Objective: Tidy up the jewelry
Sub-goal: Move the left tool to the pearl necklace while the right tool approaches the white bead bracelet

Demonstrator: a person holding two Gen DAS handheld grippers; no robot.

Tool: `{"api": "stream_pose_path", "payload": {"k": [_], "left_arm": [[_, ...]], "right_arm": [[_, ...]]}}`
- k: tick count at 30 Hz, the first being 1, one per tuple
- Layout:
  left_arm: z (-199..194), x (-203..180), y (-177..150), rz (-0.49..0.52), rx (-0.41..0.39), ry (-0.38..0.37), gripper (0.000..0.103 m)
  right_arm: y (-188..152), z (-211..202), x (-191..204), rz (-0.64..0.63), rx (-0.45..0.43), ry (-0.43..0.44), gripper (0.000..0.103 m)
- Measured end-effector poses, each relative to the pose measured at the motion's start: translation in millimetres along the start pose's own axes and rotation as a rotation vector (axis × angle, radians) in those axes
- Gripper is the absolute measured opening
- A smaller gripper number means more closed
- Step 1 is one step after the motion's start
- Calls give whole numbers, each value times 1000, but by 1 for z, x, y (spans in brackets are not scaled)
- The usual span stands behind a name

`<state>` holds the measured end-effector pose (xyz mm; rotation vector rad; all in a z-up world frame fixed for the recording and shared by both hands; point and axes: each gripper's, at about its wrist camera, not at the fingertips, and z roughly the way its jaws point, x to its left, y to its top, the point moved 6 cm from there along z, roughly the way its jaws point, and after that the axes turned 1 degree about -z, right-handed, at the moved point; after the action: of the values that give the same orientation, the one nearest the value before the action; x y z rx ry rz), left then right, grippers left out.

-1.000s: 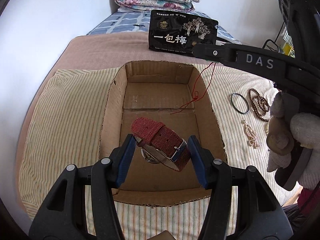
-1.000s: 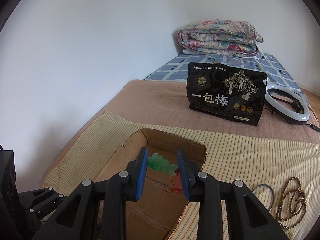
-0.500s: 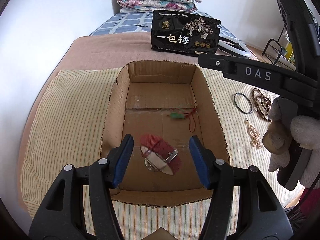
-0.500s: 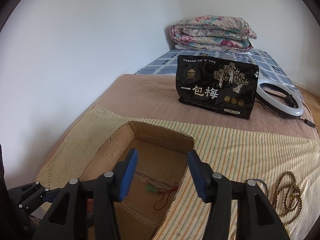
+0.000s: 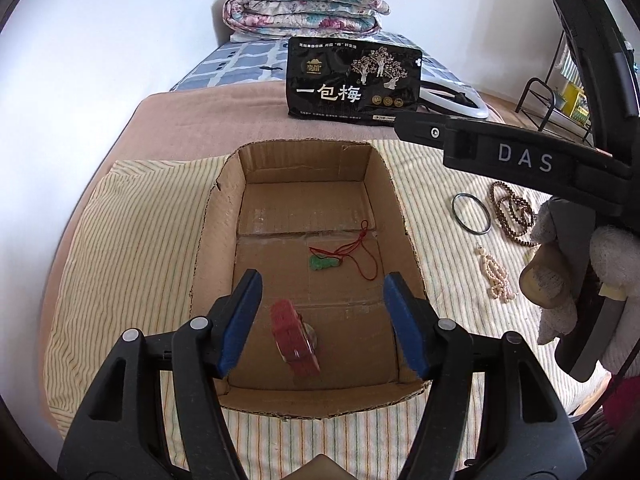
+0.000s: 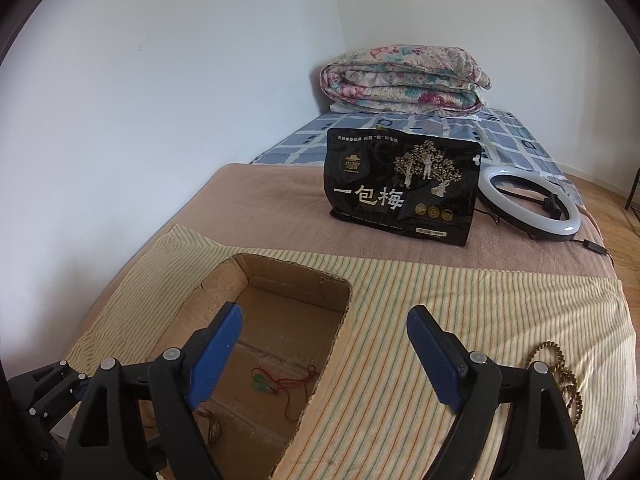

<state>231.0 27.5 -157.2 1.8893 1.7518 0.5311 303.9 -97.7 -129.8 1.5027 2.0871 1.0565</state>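
An open cardboard box (image 5: pixel 224 216) sits on the striped cloth. Inside lie a red-strap watch (image 5: pixel 294 338) near the front and a green pendant on a red cord (image 5: pixel 326 262) in the middle; the pendant also shows in the right wrist view (image 6: pixel 262 380). My left gripper (image 5: pixel 322 322) is open and empty above the watch. My right gripper (image 6: pixel 324 356) is open and empty above the box's right wall (image 6: pixel 332 344). On the cloth right of the box lie a dark bangle (image 5: pixel 471 219), a brown bead necklace (image 5: pixel 514 216) and a pearl piece (image 5: pixel 496 274).
A black snack bag (image 5: pixel 352 80) stands behind the box, with a ring light (image 6: pixel 528 204) beside it. A folded floral quilt (image 5: pixel 304 12) lies at the far end of the bed. A white wall runs along the left.
My left gripper let go of the watch, which dropped into the box. My right gripper opened and released the green pendant into the box, then drew back to the right.
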Motion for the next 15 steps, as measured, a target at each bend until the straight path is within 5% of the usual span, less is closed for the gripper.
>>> {"api": "stream_pose_path", "payload": {"k": [15], "left_arm": [[-4, -43, 8, 45, -35, -42, 65]], "right_arm": [[-8, -53, -70, 80, -70, -123, 102]]}}
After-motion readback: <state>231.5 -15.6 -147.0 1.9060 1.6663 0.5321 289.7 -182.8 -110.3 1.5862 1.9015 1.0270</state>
